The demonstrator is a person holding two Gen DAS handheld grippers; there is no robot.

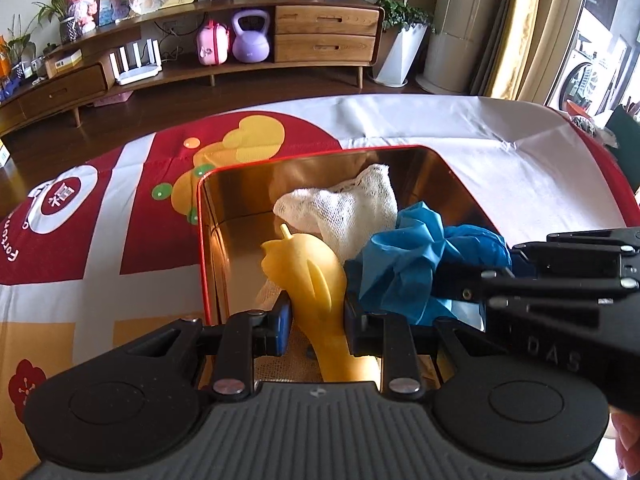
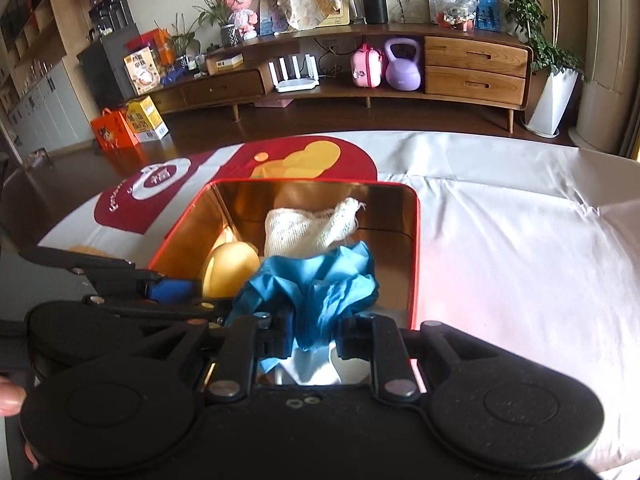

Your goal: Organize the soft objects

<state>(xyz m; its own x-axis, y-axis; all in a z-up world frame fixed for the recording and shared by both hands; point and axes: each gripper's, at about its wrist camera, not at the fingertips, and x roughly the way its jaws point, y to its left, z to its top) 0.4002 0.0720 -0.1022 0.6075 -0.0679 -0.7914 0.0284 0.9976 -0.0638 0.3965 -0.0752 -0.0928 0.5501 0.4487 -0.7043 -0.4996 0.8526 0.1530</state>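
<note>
Soft objects are sitting together inside a red-rimmed tin box (image 1: 206, 216) w/ shiny gold inner walls: a yellow rubber toy (image 1: 312, 276), a white gauze cloth (image 1: 344, 212) and a crumpled blue cloth (image 1: 404, 268). The yellow rubber toy is lying at the box's left side, its pointed tip aiming away from the cam, and the left gripper (image 1: 316, 320) is pinching it btwn both fingers, pads pressing on its narrow part. The blue cloth is bunching up just right of the toy, touching it, w/ the white gauze cloth lying behind both, toward the far wall. In the right wrist view the right gripper (image 2: 314, 334) is clamping on the blue cloth (image 2: 316, 288), fabric spilling up over the fingers; the toy (image 2: 230, 270) is showing only as a rounded yellow lump to the left, and the gauze (image 2: 308, 232) is resting beyond. The two grippers are working side by side, near each other over the box. The box is standing on a surface (image 2: 500, 240) covered w/ a white, red and yellow printed cloth. Beyond it, a wooden TV cabinet (image 1: 326, 34) is holding a purple kettlebell (image 1: 250, 38).
</note>
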